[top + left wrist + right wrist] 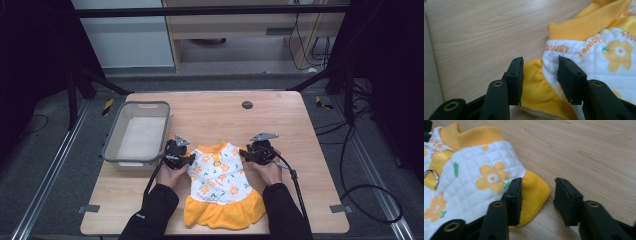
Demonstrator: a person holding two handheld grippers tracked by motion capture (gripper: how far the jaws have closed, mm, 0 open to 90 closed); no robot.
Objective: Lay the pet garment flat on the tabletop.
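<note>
A small white quilted dress (220, 178) with orange flowers, a yellow collar and a yellow ruffled hem lies flat on the wooden table (210, 112). My left gripper (186, 159) is at its left shoulder, open, with the yellow sleeve cuff (536, 82) between its jaws. At the right shoulder my right gripper (246, 153) is open too, its jaws astride the other yellow sleeve cuff (534, 195). A yellow strap with a metal ring (432, 173) runs down the dress's chest.
A grey plastic bin (137, 132) with a white bottom stands at the table's left, just beyond my left gripper. A small dark round cap (247, 105) sits near the table's far edge. Bare wood lies beyond the dress and to its right.
</note>
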